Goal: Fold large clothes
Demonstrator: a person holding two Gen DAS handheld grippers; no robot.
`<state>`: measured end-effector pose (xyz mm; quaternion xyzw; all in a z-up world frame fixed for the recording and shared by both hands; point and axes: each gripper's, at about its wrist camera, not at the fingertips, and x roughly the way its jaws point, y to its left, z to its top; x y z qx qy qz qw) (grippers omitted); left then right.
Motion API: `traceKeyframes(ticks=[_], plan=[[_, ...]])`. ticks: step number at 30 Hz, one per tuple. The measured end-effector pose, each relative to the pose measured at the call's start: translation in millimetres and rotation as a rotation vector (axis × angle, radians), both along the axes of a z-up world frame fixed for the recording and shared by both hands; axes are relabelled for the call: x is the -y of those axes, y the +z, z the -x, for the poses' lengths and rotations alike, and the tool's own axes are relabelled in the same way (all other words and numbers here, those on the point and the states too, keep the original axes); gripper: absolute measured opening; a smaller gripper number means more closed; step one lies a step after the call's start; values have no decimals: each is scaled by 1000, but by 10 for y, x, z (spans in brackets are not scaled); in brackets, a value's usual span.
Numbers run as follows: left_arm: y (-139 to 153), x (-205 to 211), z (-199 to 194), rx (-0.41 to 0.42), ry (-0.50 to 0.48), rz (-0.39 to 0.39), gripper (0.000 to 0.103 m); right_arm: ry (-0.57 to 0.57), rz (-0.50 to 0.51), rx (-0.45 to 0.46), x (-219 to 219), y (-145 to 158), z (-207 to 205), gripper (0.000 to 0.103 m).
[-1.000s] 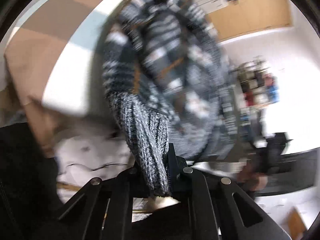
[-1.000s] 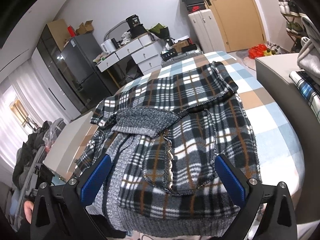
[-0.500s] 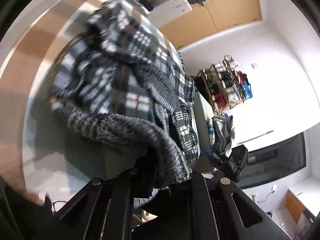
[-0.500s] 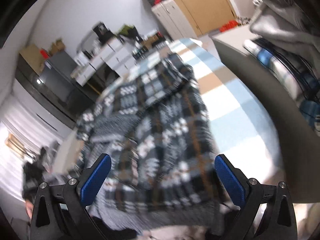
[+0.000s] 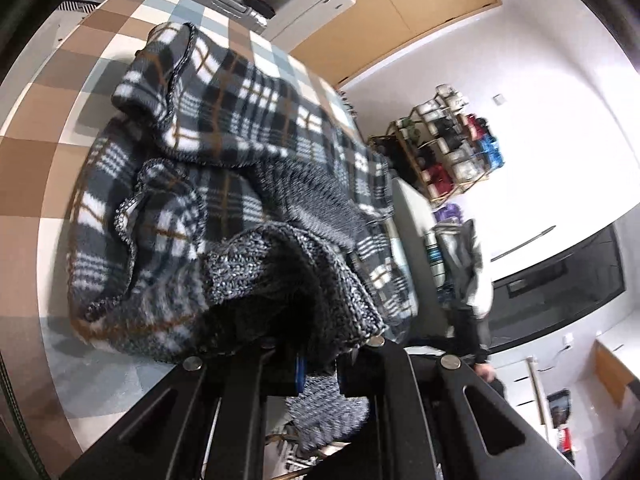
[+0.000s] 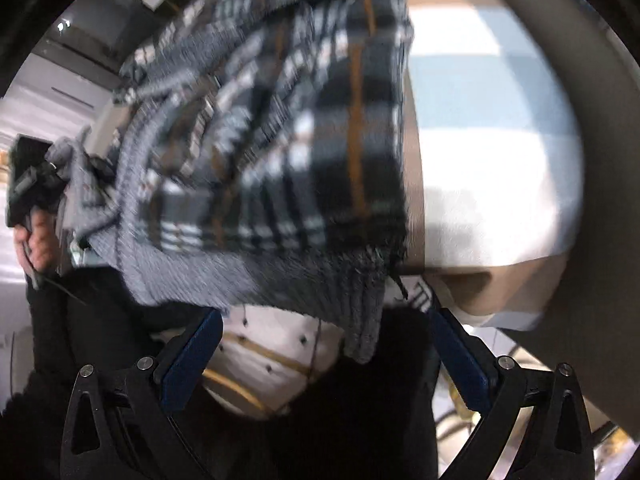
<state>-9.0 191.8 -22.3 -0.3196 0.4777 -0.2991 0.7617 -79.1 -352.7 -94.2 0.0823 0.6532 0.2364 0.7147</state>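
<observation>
A checked bedcover (image 5: 48, 128) fills the 9 o'clock side. On it lies the plaid jacket (image 5: 240, 128), bunched, its grey knit hem (image 6: 280, 280) hanging off the edge. The left gripper (image 5: 320, 368) pinches a knit cuff (image 5: 288, 264) at 6 o'clock. The right gripper (image 6: 324, 344) gapes wide, holding nothing.

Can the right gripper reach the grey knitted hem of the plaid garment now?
Probably yes. The right gripper is open, and the grey knitted hem hangs just ahead between its blue pads, with nothing blocking it.
</observation>
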Motion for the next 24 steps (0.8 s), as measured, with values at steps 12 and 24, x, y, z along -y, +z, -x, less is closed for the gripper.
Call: traceKeyframes(ticks=[12,24], plan=[[-97,-26,21,-57,8,-39,6,1,-304,-118,-43,-209,-206,62],[-327,-21,456,-196,-100,-217,9,31,-517,26,115,225,-14,25]])
